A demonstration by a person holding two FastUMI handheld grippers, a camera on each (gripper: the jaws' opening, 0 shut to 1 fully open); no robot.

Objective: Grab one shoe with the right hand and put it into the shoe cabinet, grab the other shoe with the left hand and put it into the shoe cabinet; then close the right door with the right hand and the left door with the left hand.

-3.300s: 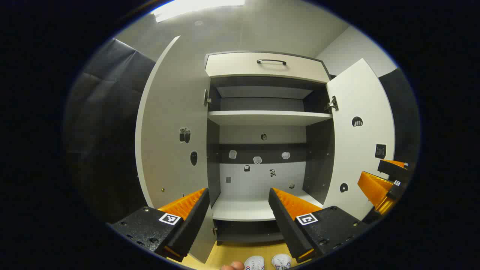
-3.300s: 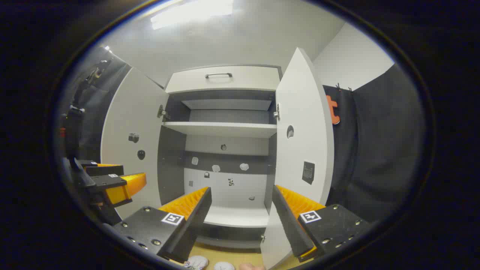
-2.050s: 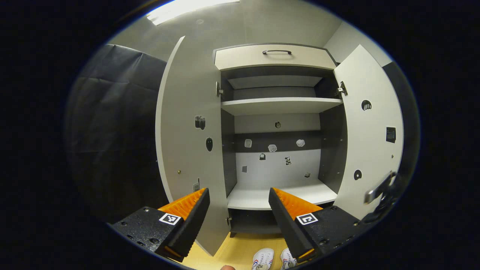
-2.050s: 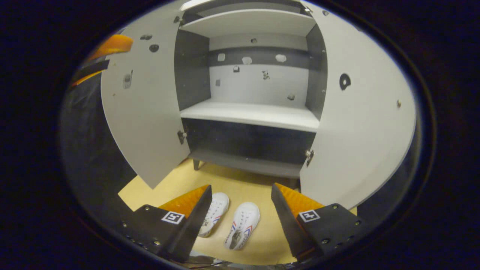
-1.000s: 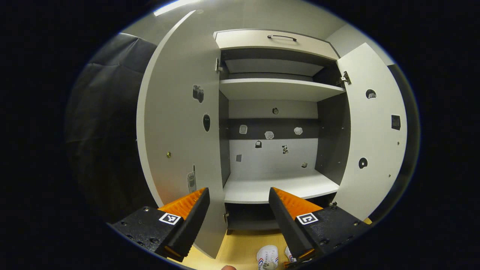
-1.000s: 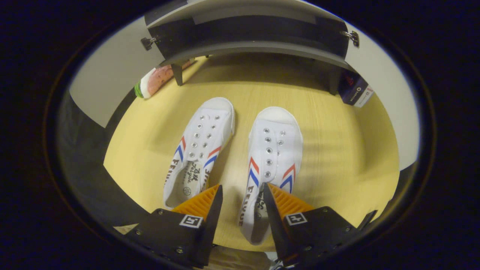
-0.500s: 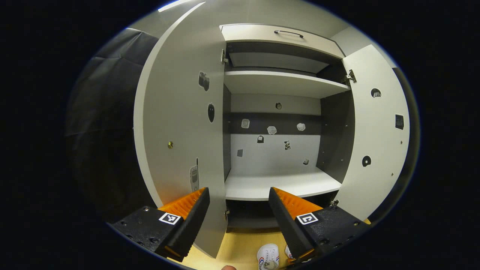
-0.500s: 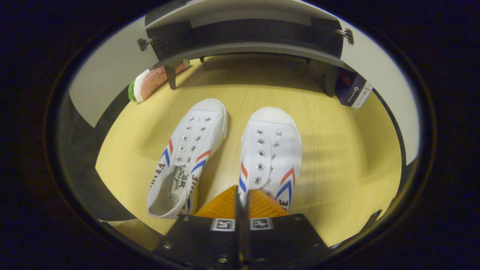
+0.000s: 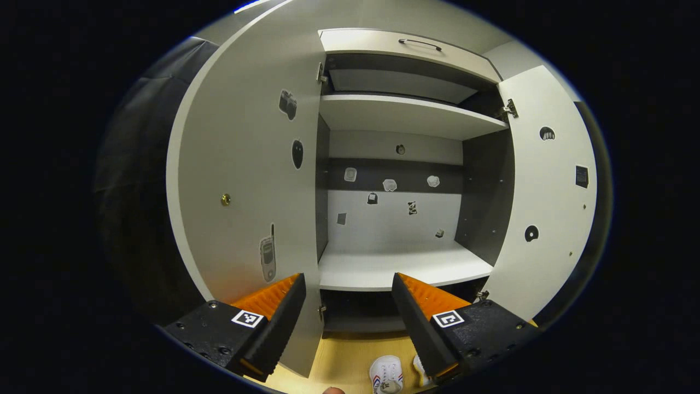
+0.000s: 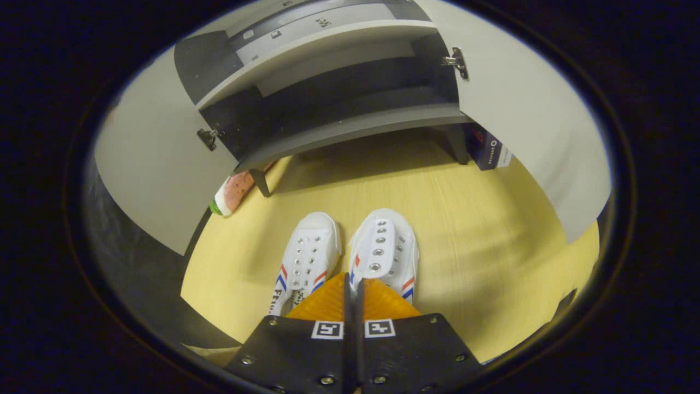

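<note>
At the far side of the yellow wooden floor [image 10: 465, 219] stands the shoe cabinet [image 9: 404, 142], on short dark legs, with both doors wide open. Its left door [image 9: 246, 164] and its right door [image 9: 547, 208] are pale grey and carry small stickers on the inner side. Inside, the white lower shelf [image 9: 399, 268] and the upper shelf [image 9: 410, 112] are bare, and a drawer with a dark handle [image 9: 420, 42] closes the top.

The left gripper [image 9: 347, 306] is held in front of the cabinet, facing the lower shelf, with its orange fingers wide apart and nothing between them.

On the floor in front of the cabinet, near its front edge, the two white shoes with red and blue stripes lie side by side, toes toward the cabinet. The right gripper [image 10: 353, 298] is above them, its two fingers pressed together; they seem to pinch the inner edge of the right shoe [image 10: 385, 251] at its opening, but I cannot tell this for sure. The left shoe [image 10: 306, 257] lies just beside it, untouched.

Under the left door, beside a cabinet leg, lies a watermelon-patterned object [image 10: 235, 194]. A dark blue box [image 10: 486, 150] stands by the right leg, near the right door.
</note>
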